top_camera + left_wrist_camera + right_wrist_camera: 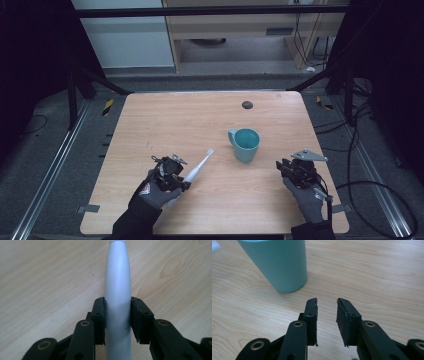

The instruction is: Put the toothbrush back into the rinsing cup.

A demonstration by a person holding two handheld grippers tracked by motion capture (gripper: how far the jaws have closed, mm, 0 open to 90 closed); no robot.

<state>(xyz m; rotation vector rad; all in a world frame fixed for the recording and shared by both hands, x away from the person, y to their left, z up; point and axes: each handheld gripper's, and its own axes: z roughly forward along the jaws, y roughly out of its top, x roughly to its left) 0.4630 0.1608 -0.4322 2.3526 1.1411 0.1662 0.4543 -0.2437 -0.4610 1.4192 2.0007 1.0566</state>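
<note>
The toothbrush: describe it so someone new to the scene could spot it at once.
On the wooden table, look near the front left, left of the teal mug. The toothbrush is clamped in the left gripper, head angled toward the mug. It is the one slim white stick there.

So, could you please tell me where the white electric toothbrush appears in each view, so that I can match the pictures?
High view: the toothbrush lies left of centre, held in the left gripper, its head pointing toward the teal mug.
Left gripper view: its white handle runs up the middle, clamped between the black jaws.
Right gripper view: not in it; the teal mug stands at upper left.
Shared landmark: the wooden table.
</note>
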